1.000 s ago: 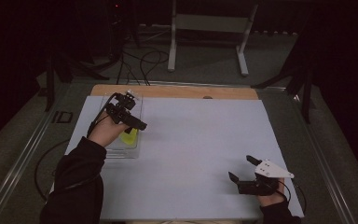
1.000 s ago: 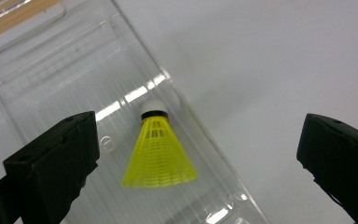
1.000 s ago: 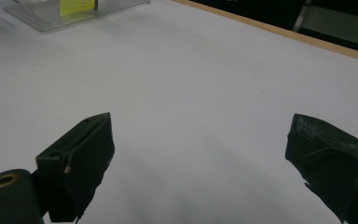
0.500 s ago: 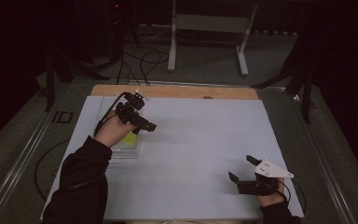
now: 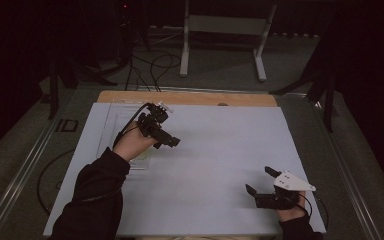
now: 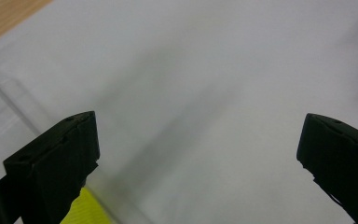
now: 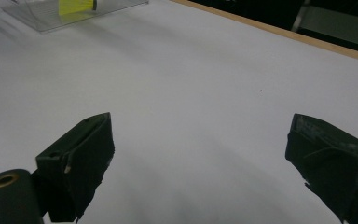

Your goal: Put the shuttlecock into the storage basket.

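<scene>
At about nine o'clock on the smooth white table sheet (image 5: 220,150), a shallow, clear plastic rectangular tray (image 5: 111,125) is seen lying flat, its thin walls catching faint lines of light. A bright yellow flat-sided object (image 7: 76,5) is seen inside this tray in the right gripper view, at roughly eleven o'clock of that picture; in the left gripper view a corner of it (image 6: 86,210) is seen at seven o'clock, just below the near jaw.

Just right of the tray's near end, the black, angular left gripper (image 5: 169,141) is held above the sheet by a hand in a dark sleeve, a black cable looping back from it. Its two matte, blocky jaws are spread wide apart, with nothing between them but bare sheet.

Along the sheet's far edge, at twelve o'clock, a strip of pale wooden tabletop (image 5: 190,97) is exposed.

At about five o'clock, well apart from the tray, the black right gripper (image 5: 260,180) is rested low on the sheet, topped by a light grey three-cornered plate. Its worn, slightly scuffed jaws are likewise parted wide and nothing is gripped.
</scene>
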Demonstrator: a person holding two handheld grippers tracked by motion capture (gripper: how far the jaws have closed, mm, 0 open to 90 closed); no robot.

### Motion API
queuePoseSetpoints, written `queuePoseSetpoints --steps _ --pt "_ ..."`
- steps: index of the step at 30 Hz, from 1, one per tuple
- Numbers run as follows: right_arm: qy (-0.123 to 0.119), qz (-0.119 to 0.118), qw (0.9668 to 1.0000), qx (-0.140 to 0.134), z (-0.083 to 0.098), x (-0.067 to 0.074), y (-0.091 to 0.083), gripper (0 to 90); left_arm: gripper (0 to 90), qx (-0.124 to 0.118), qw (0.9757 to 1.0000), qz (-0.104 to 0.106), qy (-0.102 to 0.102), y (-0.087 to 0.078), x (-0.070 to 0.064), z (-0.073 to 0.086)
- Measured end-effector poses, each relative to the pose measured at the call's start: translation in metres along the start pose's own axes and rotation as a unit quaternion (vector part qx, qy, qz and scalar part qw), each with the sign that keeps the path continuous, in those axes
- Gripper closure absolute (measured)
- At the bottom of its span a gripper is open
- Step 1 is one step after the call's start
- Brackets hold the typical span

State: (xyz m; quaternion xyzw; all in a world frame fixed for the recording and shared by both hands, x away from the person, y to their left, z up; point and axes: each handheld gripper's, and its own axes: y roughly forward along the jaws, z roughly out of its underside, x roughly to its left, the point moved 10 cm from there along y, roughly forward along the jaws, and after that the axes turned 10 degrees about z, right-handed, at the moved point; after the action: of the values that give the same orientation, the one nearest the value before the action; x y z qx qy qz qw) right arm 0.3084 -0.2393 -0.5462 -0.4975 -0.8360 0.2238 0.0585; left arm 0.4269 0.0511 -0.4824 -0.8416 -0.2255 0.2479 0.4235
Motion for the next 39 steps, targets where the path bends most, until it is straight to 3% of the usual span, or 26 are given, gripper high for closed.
queuePoseSetpoints --steps 8,12,14,16,23,29,35,39 --pt "-0.002 0.002 1.0000 -0.003 -0.001 0.000 0.000 7.8 0.0 -0.008 0.9985 0.030 0.044 0.006 -0.020 -0.004" --pt "-0.002 0.003 1.0000 -0.004 -0.001 0.000 -0.001 7.8 0.0 -0.015 0.9970 0.050 0.057 0.011 -0.028 -0.005" --pt "-0.002 0.003 1.0000 -0.004 -0.001 0.000 -0.001 7.8 0.0 -0.024 0.9951 0.066 0.069 0.013 -0.033 -0.006" --pt "-0.002 0.004 1.0000 -0.004 -0.001 0.000 -0.001 7.8 0.0 -0.018 0.9943 0.067 0.081 0.017 -0.036 -0.004" --pt "-0.002 0.004 1.0000 -0.004 -0.001 0.000 -0.002 7.8 0.0 -0.020 0.9932 0.074 0.088 0.026 -0.041 0.000" --pt "-0.003 0.004 1.0000 -0.005 -0.001 0.000 -0.002 7.8 0.0 -0.034 0.9905 0.096 0.092 0.035 -0.049 0.005" --pt "-0.003 0.003 1.0000 -0.007 -0.002 0.000 -0.002 7.8 0.0 -0.032 0.9906 0.093 0.096 0.042 -0.052 0.015" --pt "-0.004 0.002 1.0000 -0.006 -0.002 0.000 -0.002 7.8 0.0 -0.044 0.9884 0.108 0.097 0.045 -0.058 0.021"
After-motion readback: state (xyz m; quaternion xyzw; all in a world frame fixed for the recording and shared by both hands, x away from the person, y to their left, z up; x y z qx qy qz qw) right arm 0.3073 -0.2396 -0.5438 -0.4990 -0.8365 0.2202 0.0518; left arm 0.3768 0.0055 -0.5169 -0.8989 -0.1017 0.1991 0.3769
